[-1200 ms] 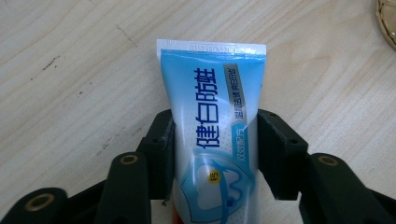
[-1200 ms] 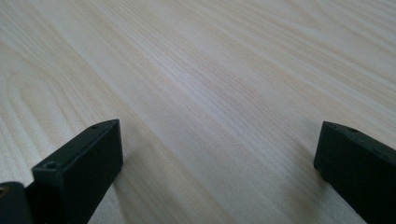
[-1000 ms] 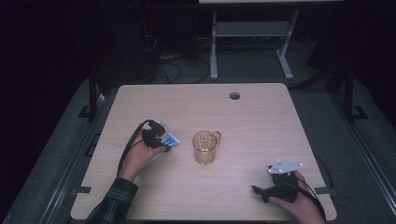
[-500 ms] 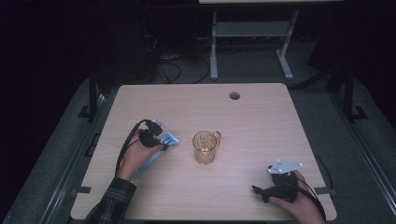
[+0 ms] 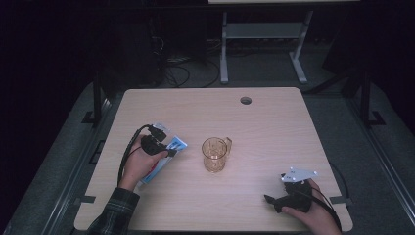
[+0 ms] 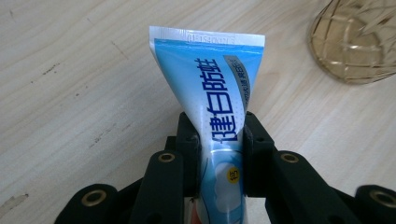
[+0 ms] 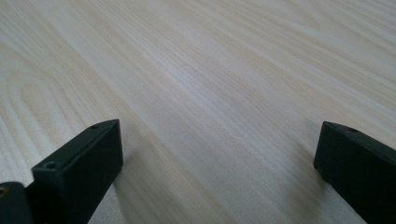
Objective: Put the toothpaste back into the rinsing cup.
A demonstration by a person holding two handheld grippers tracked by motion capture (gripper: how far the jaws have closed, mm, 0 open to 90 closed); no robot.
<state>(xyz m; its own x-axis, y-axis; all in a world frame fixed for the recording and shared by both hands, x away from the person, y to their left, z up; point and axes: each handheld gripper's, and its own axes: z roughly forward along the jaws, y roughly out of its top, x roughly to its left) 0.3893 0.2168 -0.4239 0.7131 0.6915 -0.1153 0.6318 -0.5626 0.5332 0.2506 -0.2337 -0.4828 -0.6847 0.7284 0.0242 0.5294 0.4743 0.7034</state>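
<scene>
1. Left gripper (image 6: 219,140) clenched on the blue-and-white toothpaste tube (image 6: 215,93), jaws pinching its body on both flanks, flat crimped end pointing forward toward the mug.
2. Tube at the left-centre of the pale wooden surface (image 5: 274,122), apparently raised at the crimped end; amber patterned glass mug (image 5: 216,154) near it to the right, upright, handle turned away.
3. Probably a lift and carry toward the mug: keep the squeeze moderate, since a soft tube buckles and can slip.
4. Raise the tube clear of the rim before tipping it upright; approach from above to avoid knocking the mug.
5. Right gripper (image 5: 281,200) released, jaws wide apart, low over the surface at the near right; free to steady the mug if needed.
</scene>
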